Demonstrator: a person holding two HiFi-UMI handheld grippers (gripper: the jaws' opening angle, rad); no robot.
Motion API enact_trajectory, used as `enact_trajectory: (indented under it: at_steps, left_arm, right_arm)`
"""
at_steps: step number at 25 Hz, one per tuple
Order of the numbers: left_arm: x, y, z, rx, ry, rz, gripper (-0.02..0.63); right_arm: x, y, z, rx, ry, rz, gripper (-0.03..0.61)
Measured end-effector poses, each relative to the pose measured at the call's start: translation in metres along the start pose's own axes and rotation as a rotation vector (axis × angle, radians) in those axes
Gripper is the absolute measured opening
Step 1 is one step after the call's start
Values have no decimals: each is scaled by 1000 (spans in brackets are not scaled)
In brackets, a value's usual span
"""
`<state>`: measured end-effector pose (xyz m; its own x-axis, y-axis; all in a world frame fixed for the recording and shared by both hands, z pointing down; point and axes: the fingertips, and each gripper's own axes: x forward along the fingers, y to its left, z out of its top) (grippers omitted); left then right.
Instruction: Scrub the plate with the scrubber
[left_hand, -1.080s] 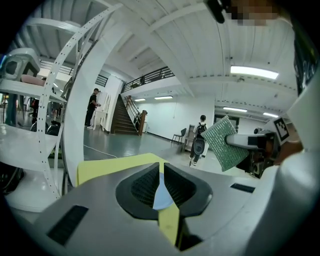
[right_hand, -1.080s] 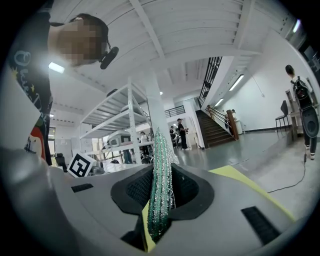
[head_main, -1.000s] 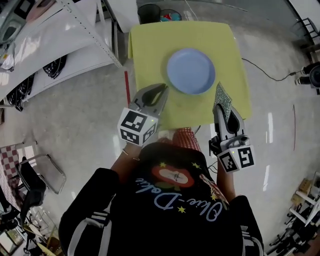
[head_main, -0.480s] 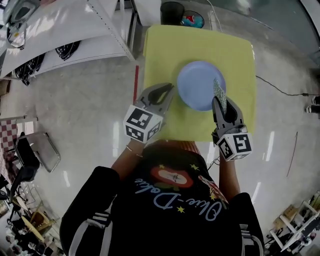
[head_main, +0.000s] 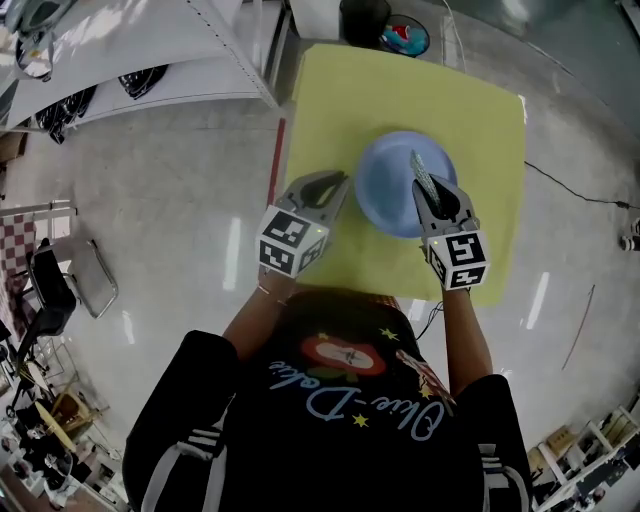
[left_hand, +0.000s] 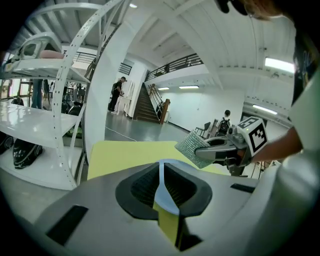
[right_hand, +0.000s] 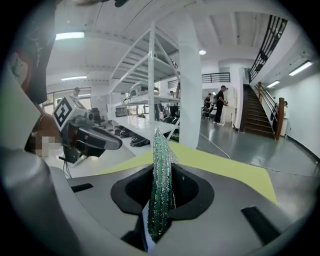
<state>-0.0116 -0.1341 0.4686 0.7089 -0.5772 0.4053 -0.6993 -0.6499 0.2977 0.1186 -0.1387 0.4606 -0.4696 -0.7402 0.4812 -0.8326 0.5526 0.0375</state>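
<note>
One blue plate (head_main: 385, 200) lies on the yellow table (head_main: 400, 90), toward its near edge. There are two grippers. The right gripper (head_main: 430, 195) pinches the one scrubber (head_main: 421, 172) (a green, silvery pad, standing on edge) over the plate's right half. The left gripper (head_main: 337, 183), jaws together and empty, sits just left of the plate's rim.
</note>
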Motion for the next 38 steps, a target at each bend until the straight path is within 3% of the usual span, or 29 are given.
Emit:
enact_trajectory:
  at_steps: [16,25,27,29,35,38]
  left_arm:
    - [45,21,-46,-95,123,69,6]
    - [58,26,-71,-119,195,95,14]
    - [61,26,-78,-123,224,92,106]
    - [64,24,-81,-123,242,85,77]
    - [73,23,-99,-182,301,69,97]
    - [78,24,-107,-233,304,57,104]
  right_arm:
    - [81,-23,-67,-294,322,152,63]
    - [99,-20,-87,-317,401,229,63]
    - [101,-15,-89,-341,415,250,63]
    - [103,-10,-92,-365,432,270,66]
    - [107,7,-98,-402,467,327,72]
    - [108,19,-104,-490,495,372,74]
